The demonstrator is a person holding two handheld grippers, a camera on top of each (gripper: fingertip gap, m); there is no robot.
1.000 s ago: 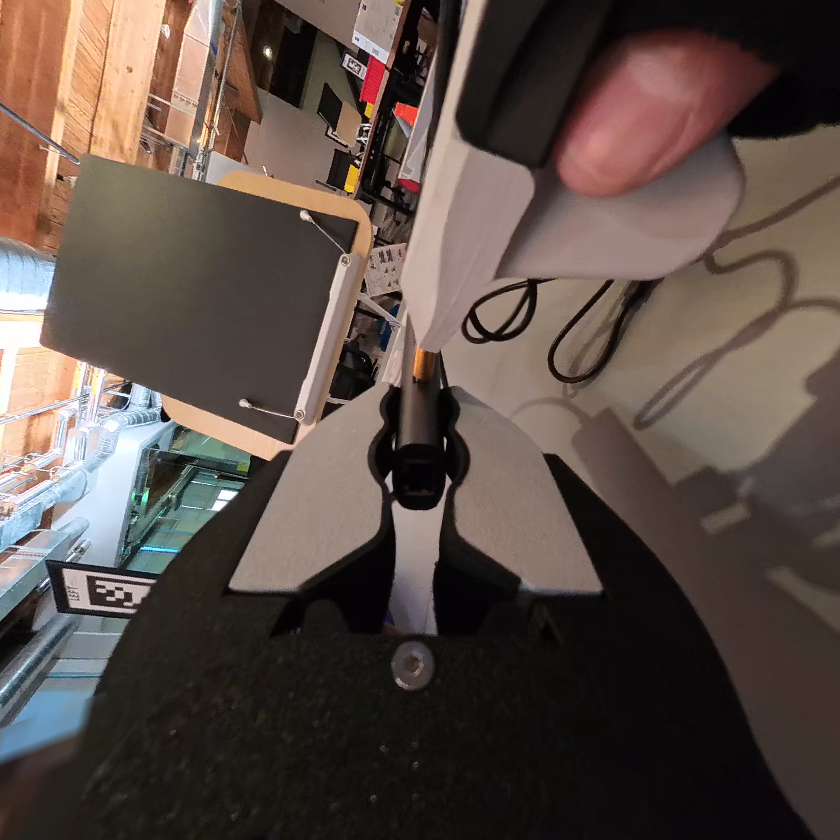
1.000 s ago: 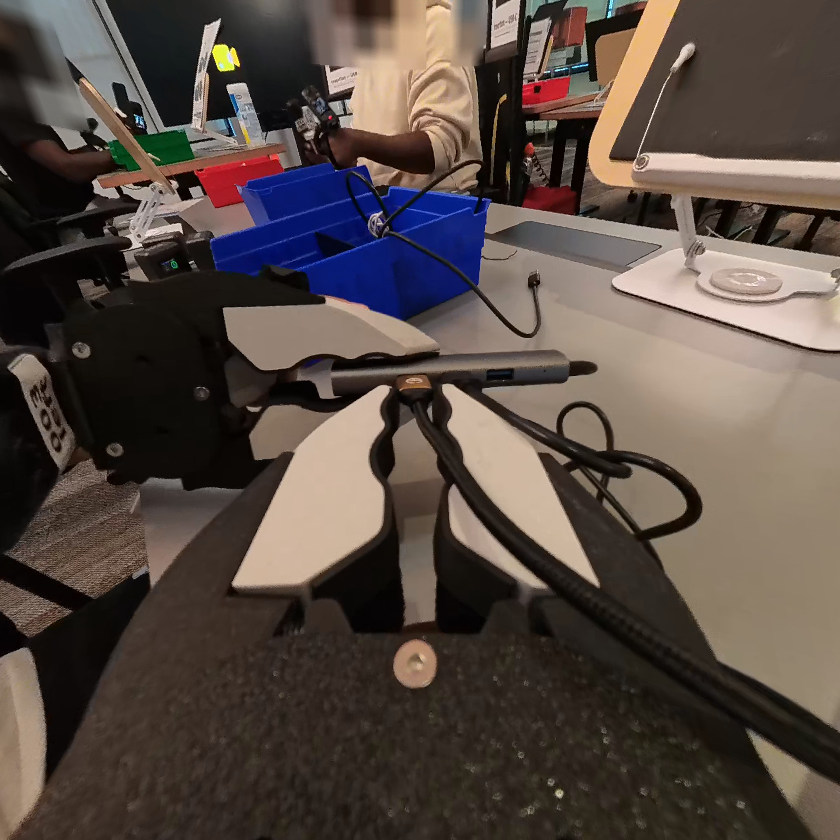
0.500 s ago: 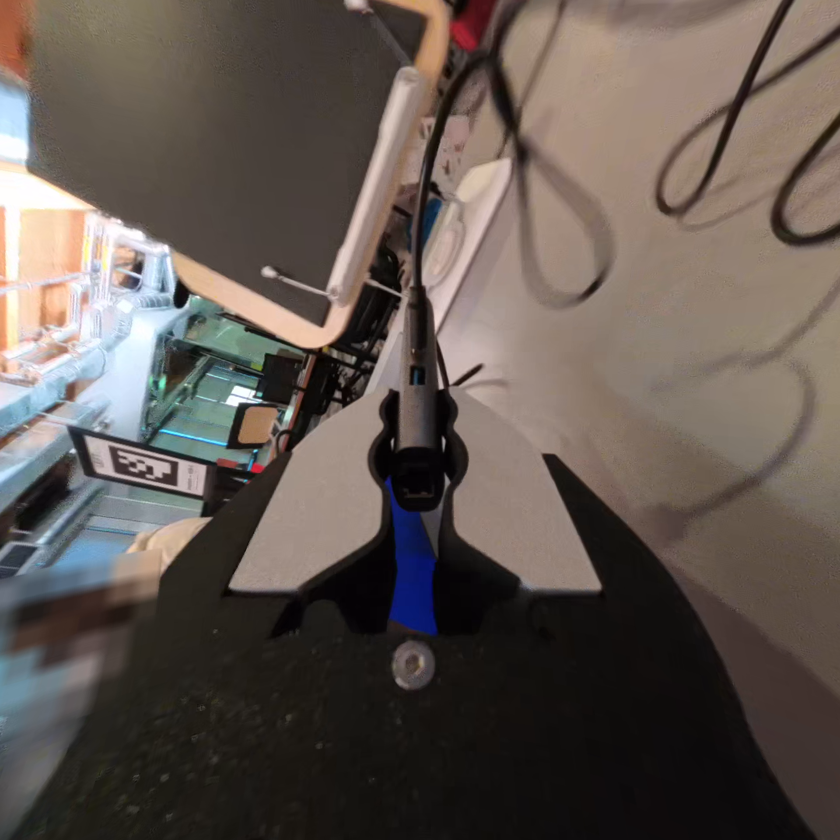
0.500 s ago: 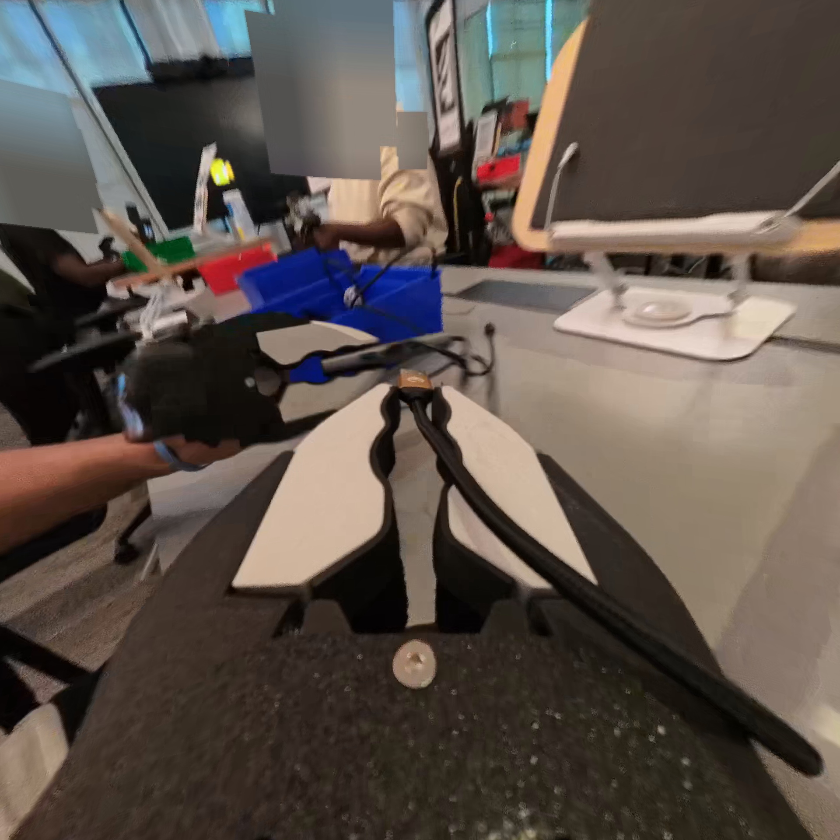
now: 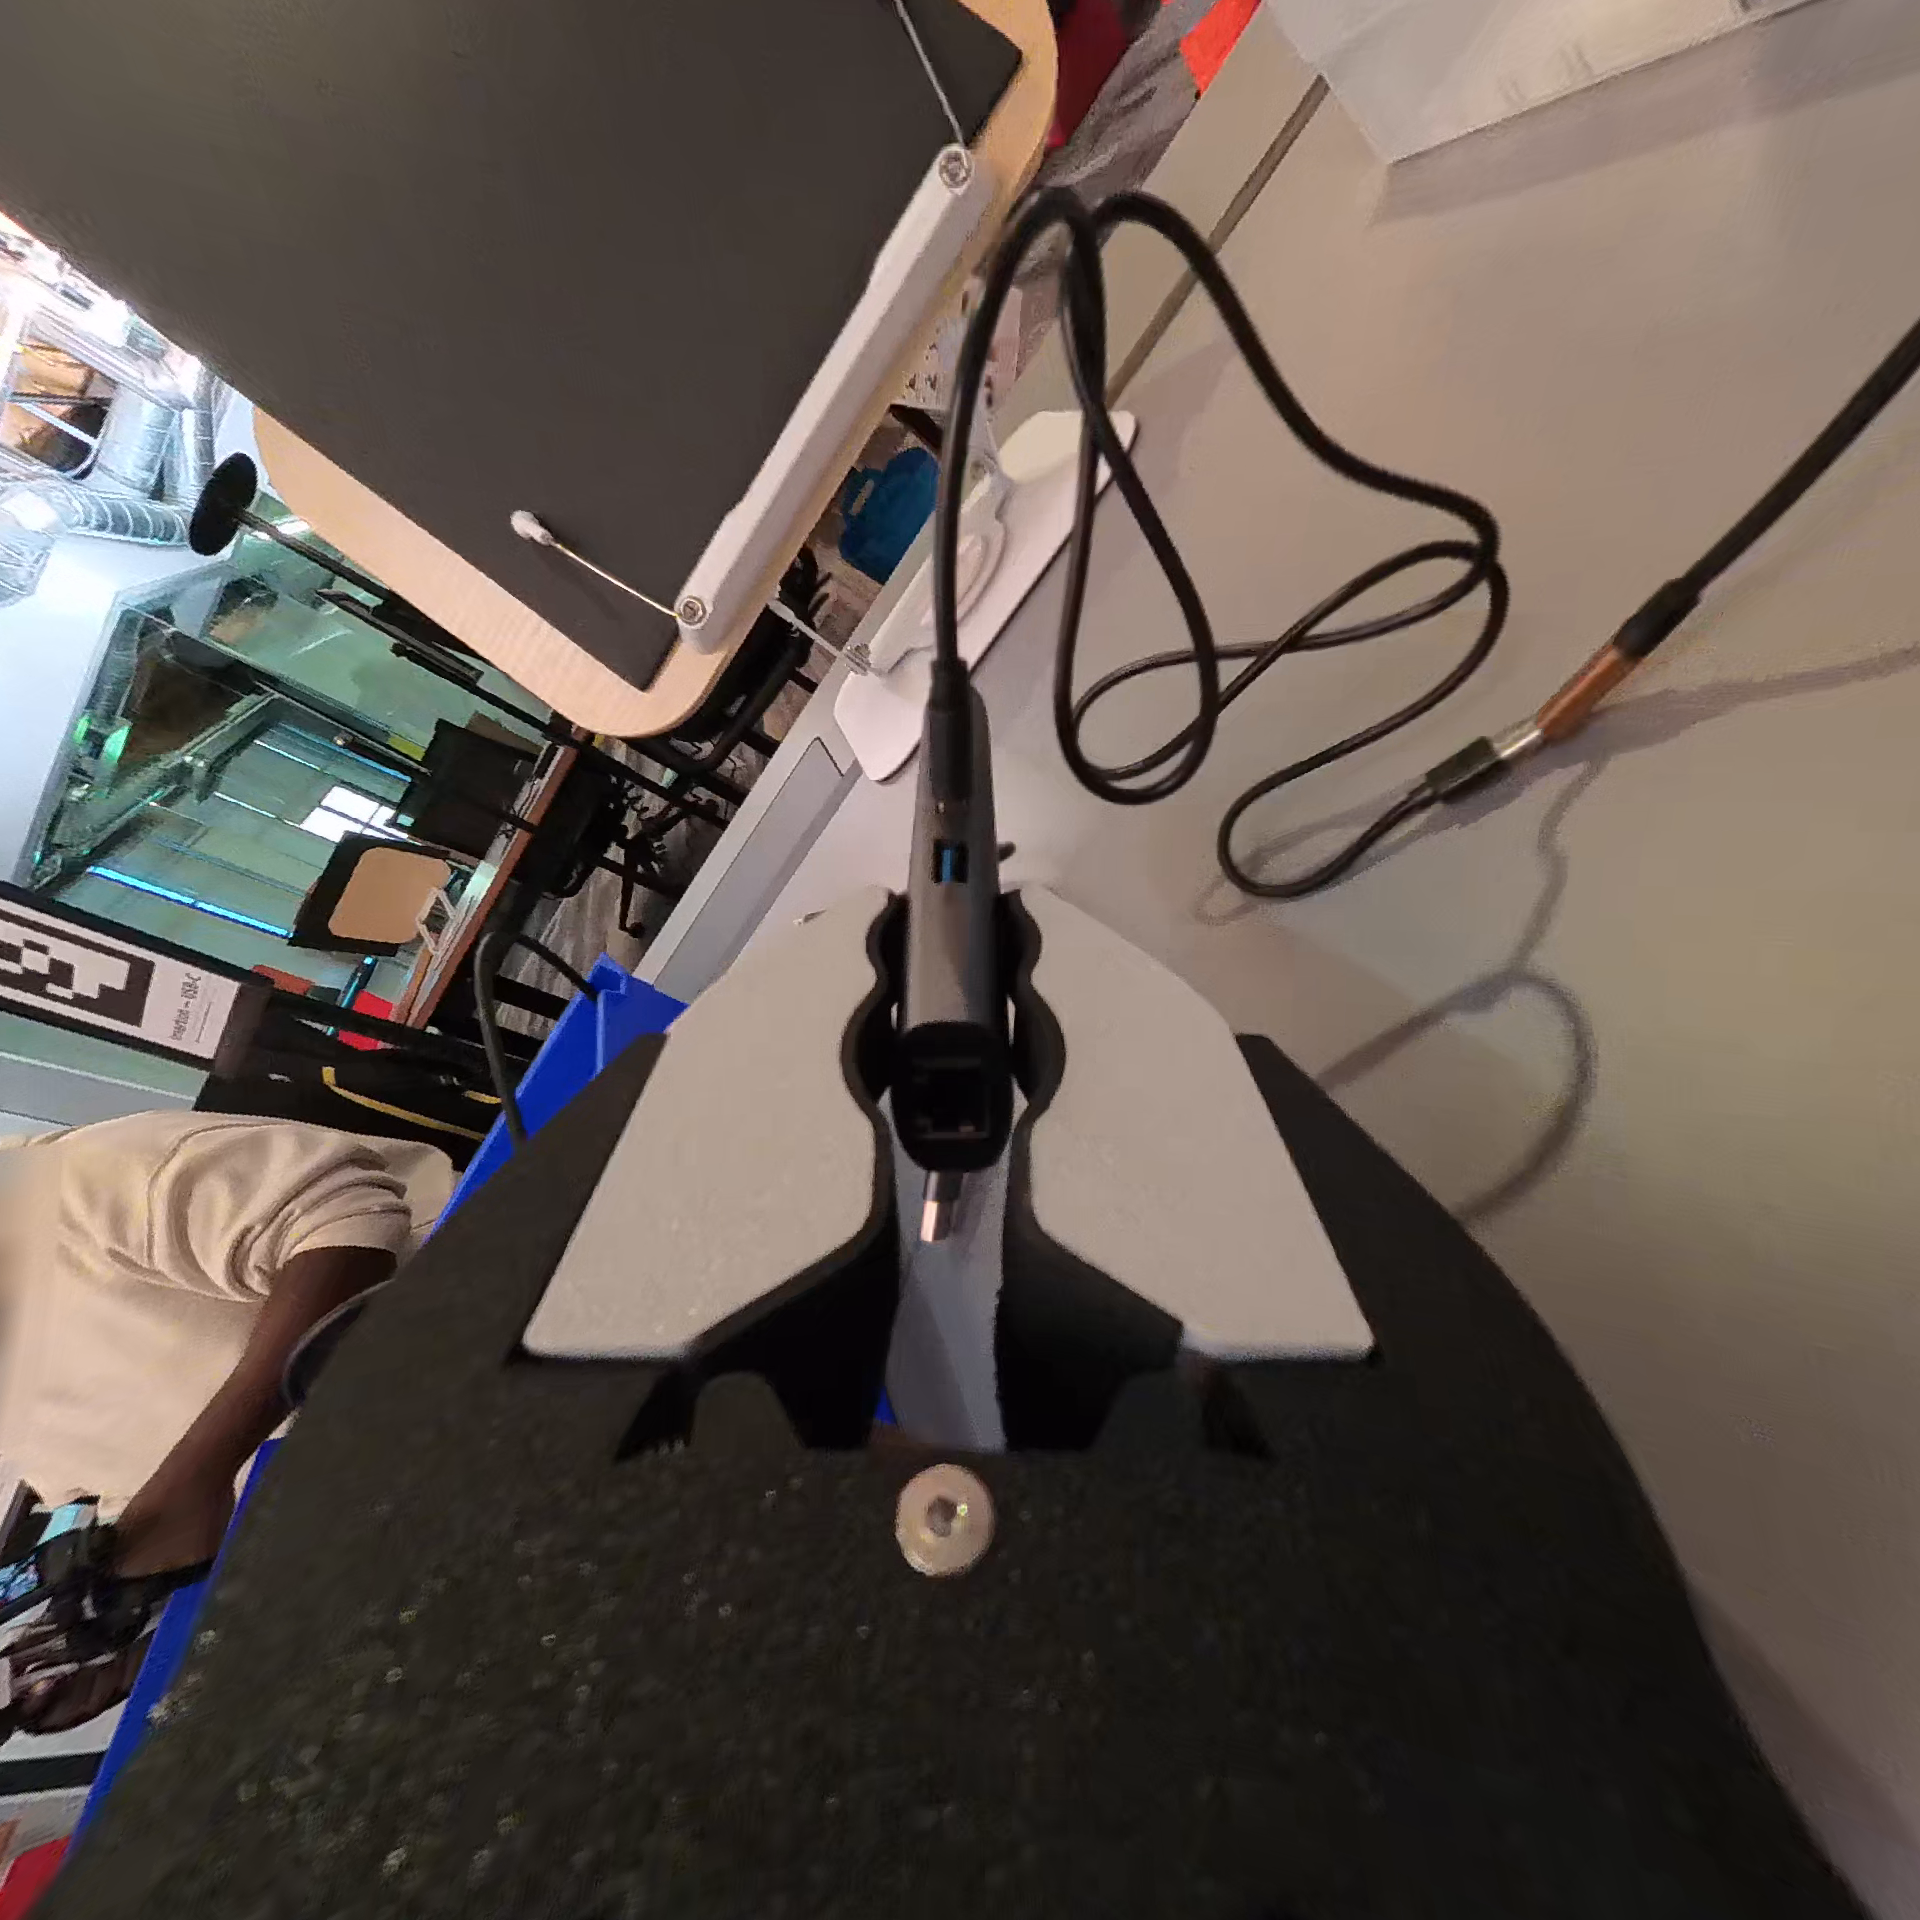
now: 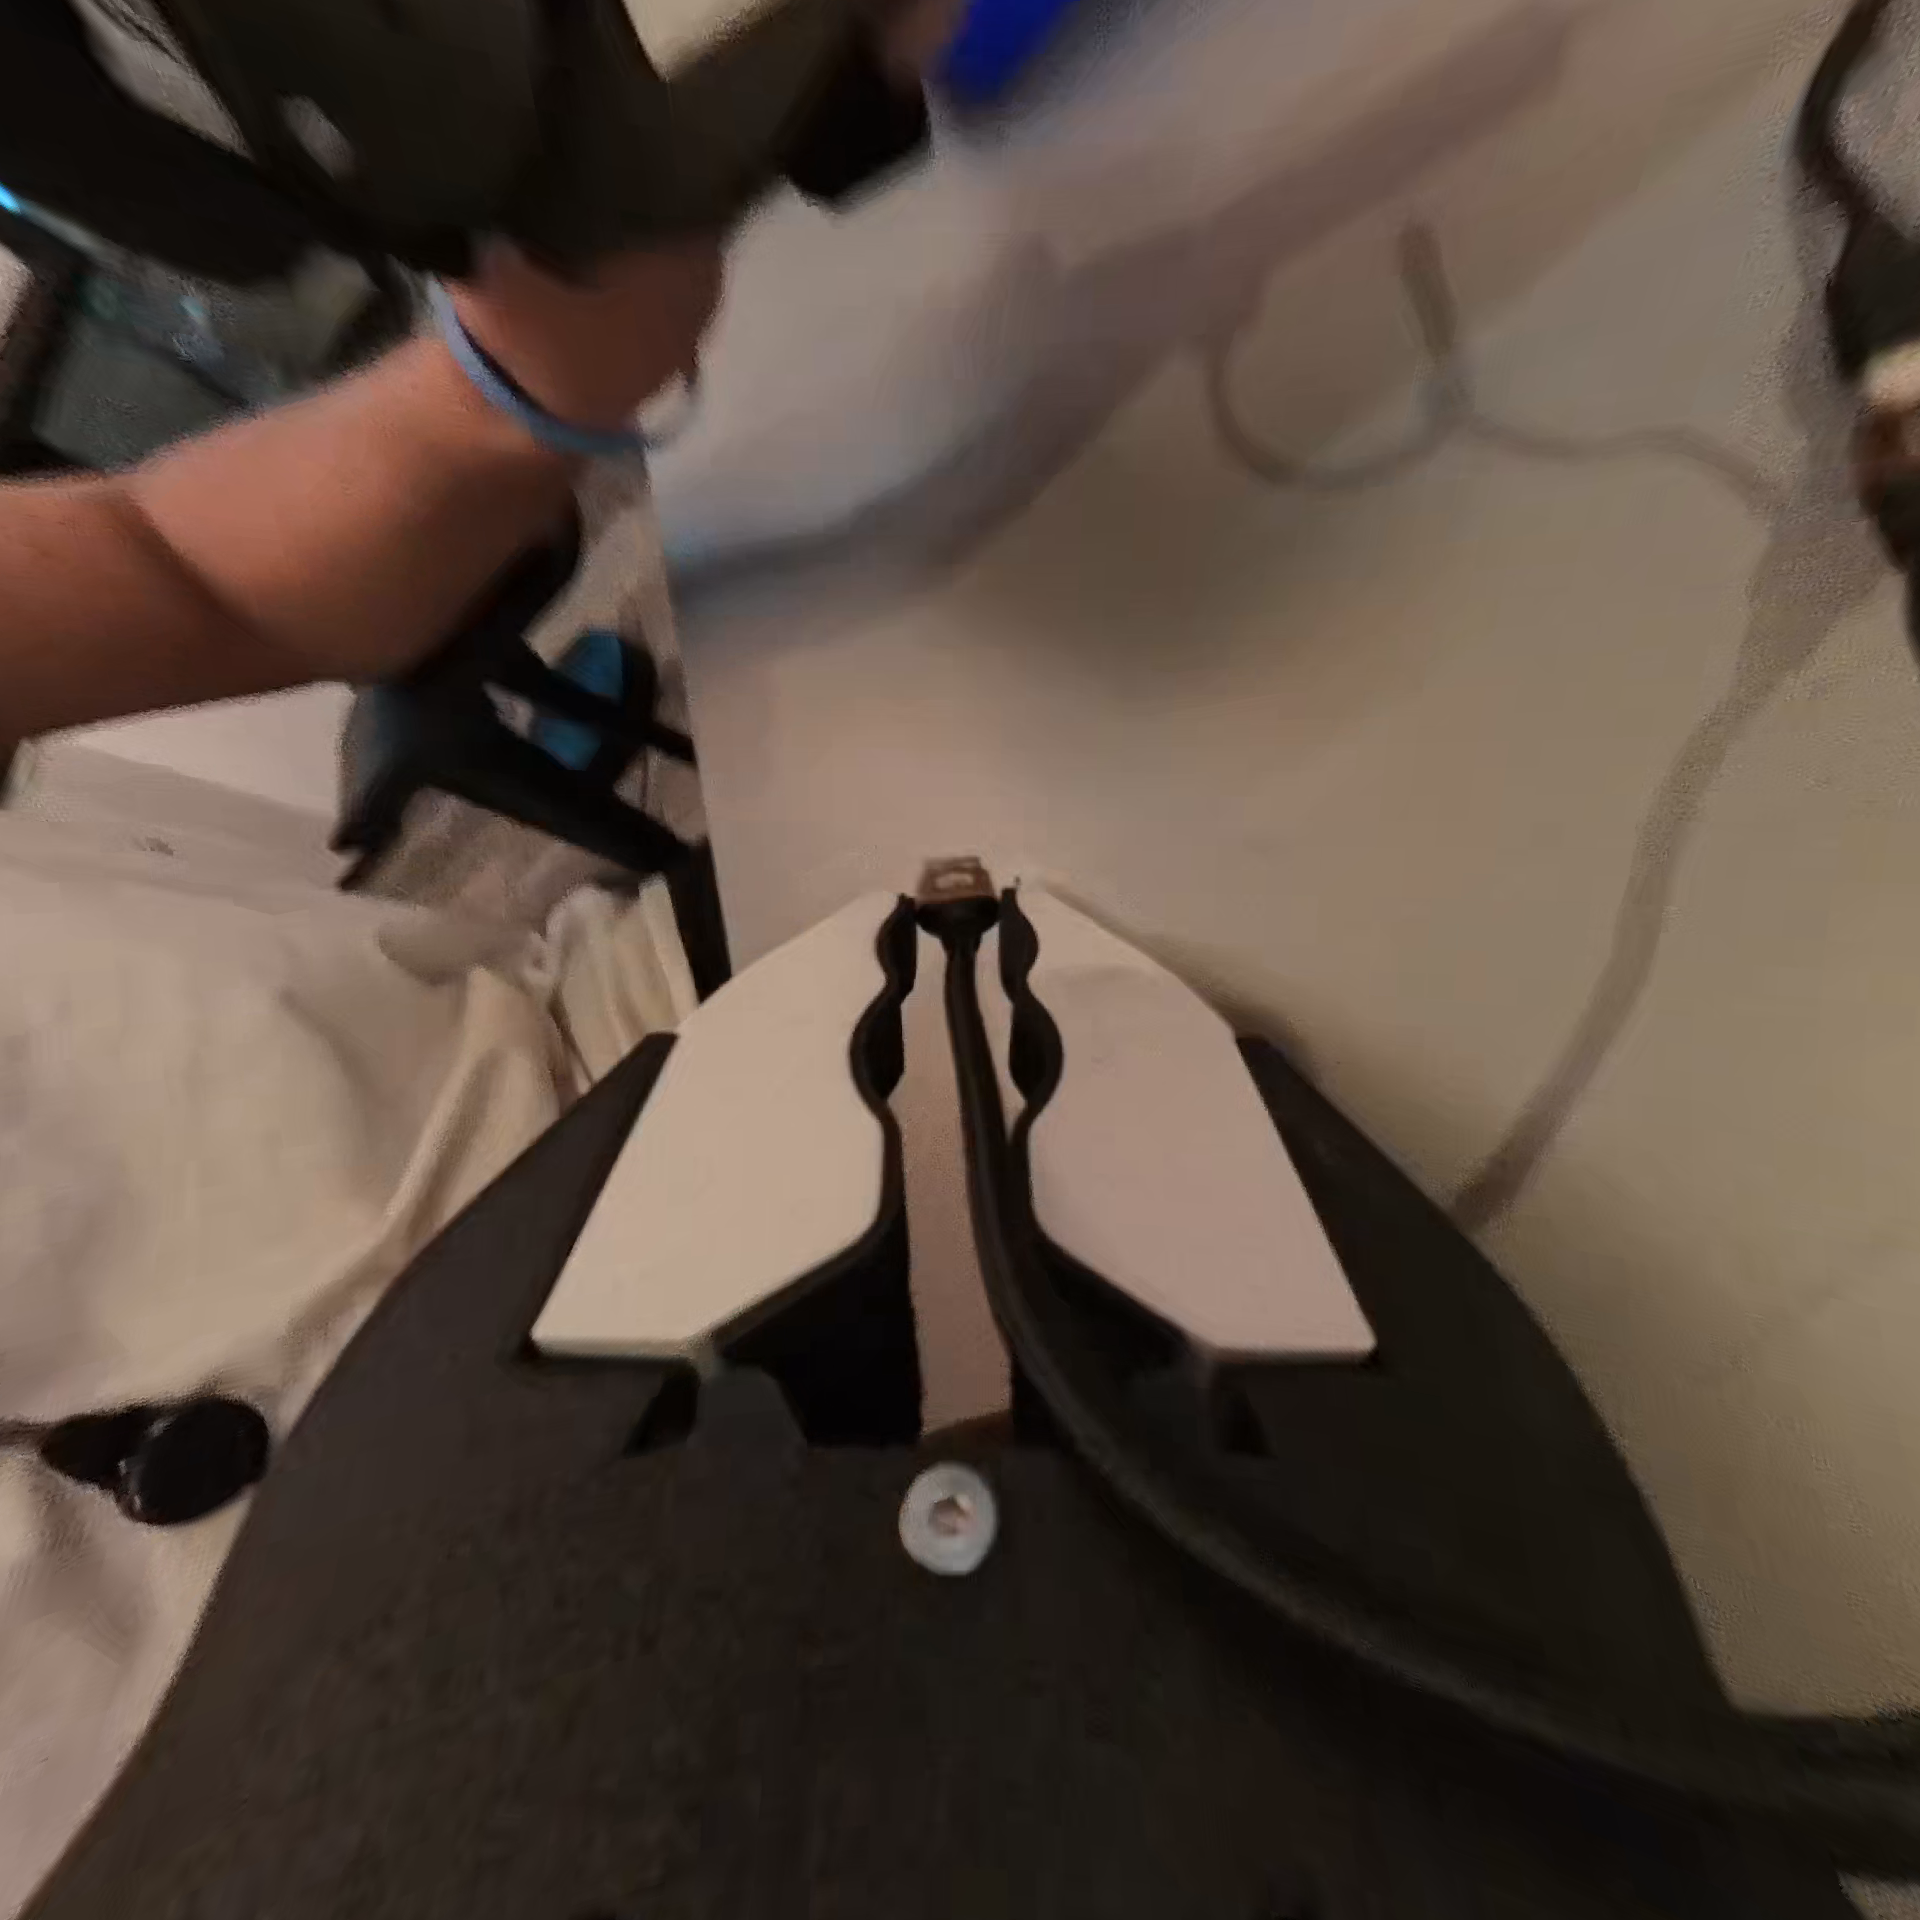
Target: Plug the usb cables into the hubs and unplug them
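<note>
- L gripper [image 5: 951, 935] in my left wrist view: fingers narrow, clamped on the grey hub [image 5: 948, 966] at frame centre. Hub's blue port faced up-frame and its own black lead [image 5: 1081, 436] looped off toward the upper middle.
- A small metal plug tip [image 5: 938, 1210] showed in the gap under the hub. I couldn't tell what it belonged to.
- R gripper [image 6: 951, 904] in the right wrist view: fingers narrow, pinching the usb cable [image 6: 982, 1122] just behind its plug [image 6: 951, 881]. Plug poked past the tips, mid-frame, over the pale table [image 6: 1299, 727]. View was badly blurred.
- Second cable w/ copper-collared plug [image 5: 1579, 696] lay on the table at the right edge of the left view, not in any port.
- Judgement: plug and hub were apart, so this was between an unplug and the next plug-in.
- Risks as I saw them: plug held by only a short bit, so it could twist in the fingers and meet the port crooked. Slack loops could snag or drag. Hub could slide in the L grip if I pushed off-axis.
</note>
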